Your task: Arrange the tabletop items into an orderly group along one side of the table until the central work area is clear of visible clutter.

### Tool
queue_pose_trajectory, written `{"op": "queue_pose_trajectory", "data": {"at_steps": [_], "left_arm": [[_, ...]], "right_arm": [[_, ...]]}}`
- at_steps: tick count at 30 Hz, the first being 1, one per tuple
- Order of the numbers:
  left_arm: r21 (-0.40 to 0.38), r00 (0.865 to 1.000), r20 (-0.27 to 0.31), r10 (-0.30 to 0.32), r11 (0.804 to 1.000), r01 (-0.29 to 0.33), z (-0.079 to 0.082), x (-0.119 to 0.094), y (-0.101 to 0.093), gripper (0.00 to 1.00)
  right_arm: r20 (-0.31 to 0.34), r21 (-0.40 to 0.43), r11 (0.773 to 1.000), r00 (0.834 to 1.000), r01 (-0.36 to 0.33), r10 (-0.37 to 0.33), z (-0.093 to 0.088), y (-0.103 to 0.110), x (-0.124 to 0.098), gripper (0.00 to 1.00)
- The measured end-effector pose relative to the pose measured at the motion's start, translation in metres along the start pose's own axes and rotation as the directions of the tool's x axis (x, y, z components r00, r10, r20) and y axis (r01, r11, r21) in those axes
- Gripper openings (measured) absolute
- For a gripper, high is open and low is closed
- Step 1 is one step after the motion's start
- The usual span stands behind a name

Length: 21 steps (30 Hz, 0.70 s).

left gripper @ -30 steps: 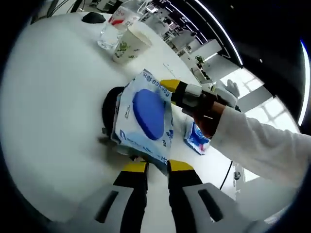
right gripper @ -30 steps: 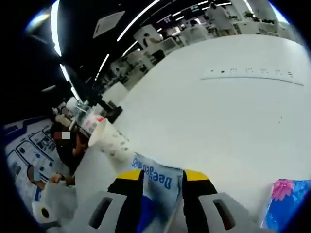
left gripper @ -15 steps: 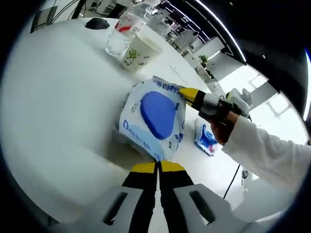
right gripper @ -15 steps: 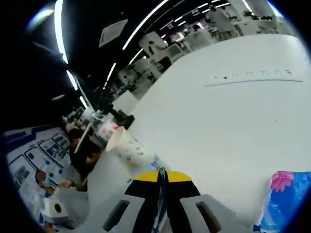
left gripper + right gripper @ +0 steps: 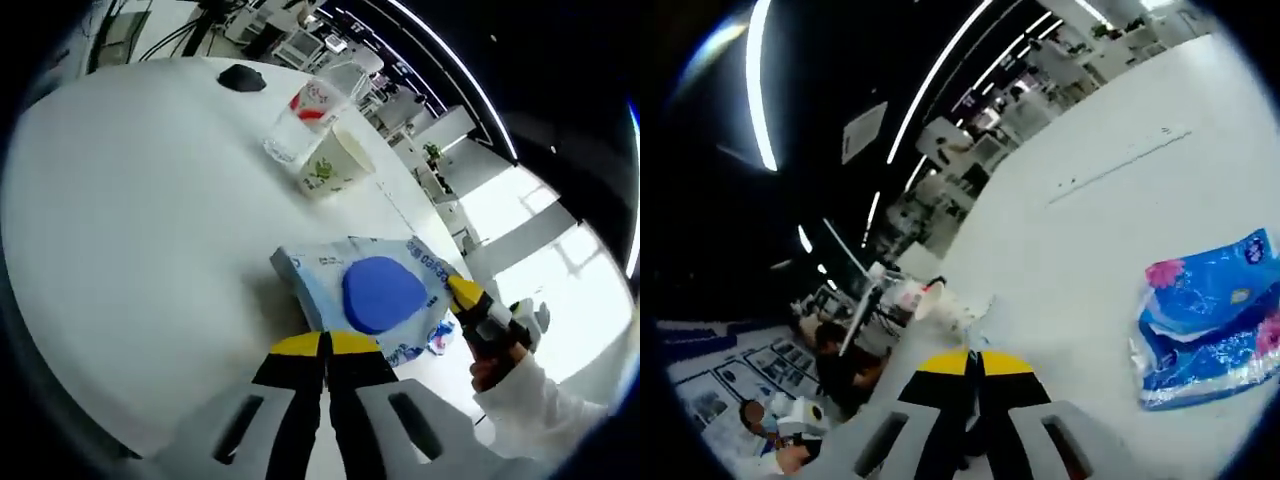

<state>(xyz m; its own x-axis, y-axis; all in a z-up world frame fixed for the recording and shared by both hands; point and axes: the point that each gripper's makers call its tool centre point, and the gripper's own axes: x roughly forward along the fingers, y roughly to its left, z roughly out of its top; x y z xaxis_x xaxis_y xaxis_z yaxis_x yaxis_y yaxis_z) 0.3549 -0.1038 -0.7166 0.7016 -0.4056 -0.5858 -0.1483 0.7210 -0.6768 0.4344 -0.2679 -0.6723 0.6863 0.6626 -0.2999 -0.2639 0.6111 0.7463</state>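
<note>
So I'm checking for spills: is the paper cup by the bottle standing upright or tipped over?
Upright. The paper cup stands on its base on the white table, open mouth up, beside the plastic bottle.

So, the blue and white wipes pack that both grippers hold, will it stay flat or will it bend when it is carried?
The wipes pack looks like a soft film pouch, so it will probably sag between the left gripper and the right gripper, each pinching one edge. The glossy wrapper may slip. Its hard-looking blue lid should stiffen only the middle.
</note>
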Motion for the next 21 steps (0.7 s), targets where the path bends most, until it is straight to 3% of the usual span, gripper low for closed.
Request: {"op": "queue_pose_trajectory", "data": {"at_steps": [5,11,13,19,21], "left_arm": [[0.066,1.0,-0.018,-0.008,0.998,0.009,0.019,0.009,-0.005,0.0],[0.133,0.997,-0.077,0.014,0.991,-0.004,0.017,0.023,0.002,0.0],[0.144,0.996,-0.083,0.012,0.99,0.001,0.017,0.025,0.002,0.0],[0.16,0.996,-0.094,0.014,0.987,0.002,0.016,0.027,0.007,0.0],[0.167,0.996,-0.085,0.018,0.986,-0.003,0.017,0.028,0.012,0.0]], "right_arm": [[0.067,0.099,0.994,0.996,0.049,-0.056,-0.015,0.0,-0.027,0.0],[0.025,0.11,0.987,0.992,0.119,-0.122,-0.048,-0.012,-0.042,0.0],[-0.006,0.093,0.986,0.99,0.14,-0.141,-0.053,-0.016,-0.043,0.0],[-0.014,0.073,0.983,0.985,0.17,-0.17,-0.061,-0.019,-0.045,0.0],[-0.054,0.004,0.979,0.978,0.201,-0.201,-0.069,-0.025,-0.046,0.0]]}}
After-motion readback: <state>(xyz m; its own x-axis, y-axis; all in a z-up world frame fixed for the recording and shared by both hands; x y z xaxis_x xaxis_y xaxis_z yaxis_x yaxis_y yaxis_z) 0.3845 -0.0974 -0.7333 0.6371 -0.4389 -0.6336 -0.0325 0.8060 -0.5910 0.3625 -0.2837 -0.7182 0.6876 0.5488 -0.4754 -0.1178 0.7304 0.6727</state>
